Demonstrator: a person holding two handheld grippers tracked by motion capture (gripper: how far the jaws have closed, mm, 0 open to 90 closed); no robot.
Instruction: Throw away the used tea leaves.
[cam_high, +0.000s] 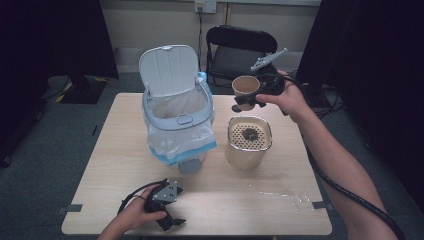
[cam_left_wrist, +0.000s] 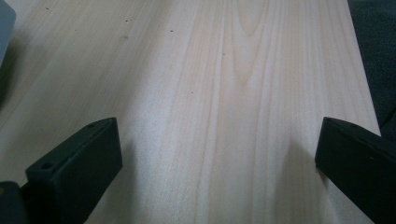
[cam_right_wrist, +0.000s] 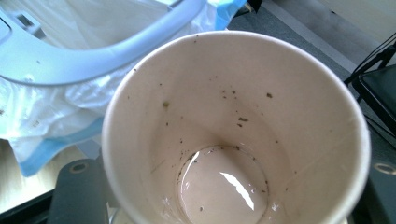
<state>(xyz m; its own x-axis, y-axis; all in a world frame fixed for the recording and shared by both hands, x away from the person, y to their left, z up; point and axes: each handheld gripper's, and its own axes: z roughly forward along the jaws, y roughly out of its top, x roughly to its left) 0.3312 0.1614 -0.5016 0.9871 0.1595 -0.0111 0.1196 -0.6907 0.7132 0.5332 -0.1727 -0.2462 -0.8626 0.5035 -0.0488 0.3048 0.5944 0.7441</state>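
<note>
High view: right gripper (cam_high: 248, 102) clamps one tan paper cup (cam_high: 245, 86) above the far right of the table, over one cream strainer-topped canister (cam_high: 248, 141); one white lidded bin (cam_high: 177, 112) to the left.
Left gripper view: left gripper (cam_left_wrist: 217, 154) jaws spread wide, empty, over smooth pale wooden table (cam_left_wrist: 224, 84).
Right gripper view: cup's (cam_right_wrist: 233, 130) speckled, wet inside.

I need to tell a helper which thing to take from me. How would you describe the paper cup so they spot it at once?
Start at the white bin with its lid up, standing on the wooden table. To the right of it, above the beige strainer pot, the right gripper holds the paper cup in the air. It is tan, tipped toward the camera, and nearly empty, with dark specks inside.
</note>
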